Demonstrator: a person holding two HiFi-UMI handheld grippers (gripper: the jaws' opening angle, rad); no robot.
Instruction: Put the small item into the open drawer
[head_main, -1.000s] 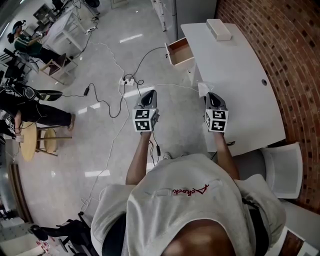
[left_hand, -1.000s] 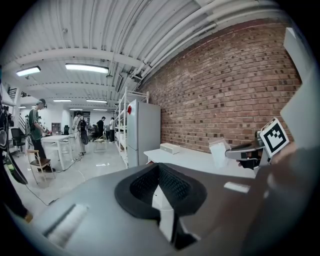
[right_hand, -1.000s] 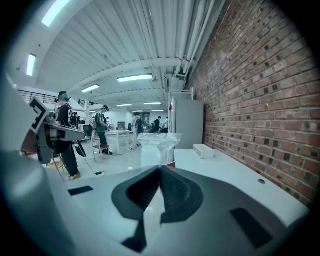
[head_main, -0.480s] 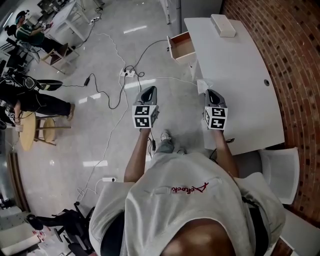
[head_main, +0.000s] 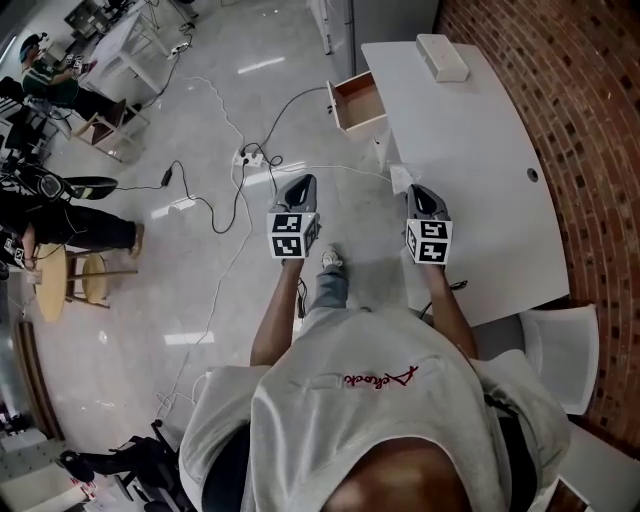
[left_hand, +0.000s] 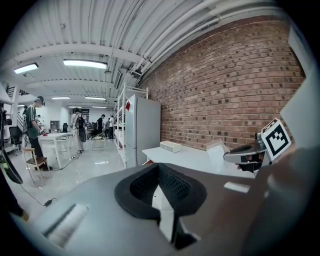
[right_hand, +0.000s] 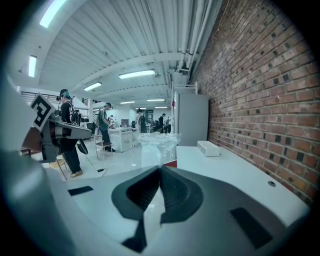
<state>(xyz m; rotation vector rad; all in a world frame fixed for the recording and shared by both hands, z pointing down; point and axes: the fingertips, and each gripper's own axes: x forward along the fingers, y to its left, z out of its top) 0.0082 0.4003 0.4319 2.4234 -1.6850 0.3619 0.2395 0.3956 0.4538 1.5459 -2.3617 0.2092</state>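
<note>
Right tongs (right_hand: 159, 168): clamped shut on the small item (right_hand: 157, 144) — it sticks up past the tips.
Left tongs (left_hand: 158, 168): jaws pressed together, nothing between them, held level alongside.
Small item: well short of the open drawer (head_main: 362, 98), on my side of it, hanging over the floor just beside the table (head_main: 470, 150) corner.
Step in hand: carrying, I'd say; the drop is not yet begun.
Doing it well: I'd keep the squeeze steady, bring the tips right over the drawer's bare bottom, dip below its rim, then part the jaws. Letting go high could let so light a thing drift past the edge.
Spare tongs: best kept clear of the drawer front, which juts from the table's side.
Small item, material: thin clear plastic, crinkled and glossy, more film than solid — likely soft, and may cling to the pads.
Drawer, shape: shallow box, white front panel, warm wooden inside, seemingly empty.
Table, surface: smooth matte white, curved outer edge; beyond the drawer, a pale oblong box (head_main: 441, 57) sits on it.
Backdrop: rough red brick wall (head_main: 590, 120) past the table.
</note>
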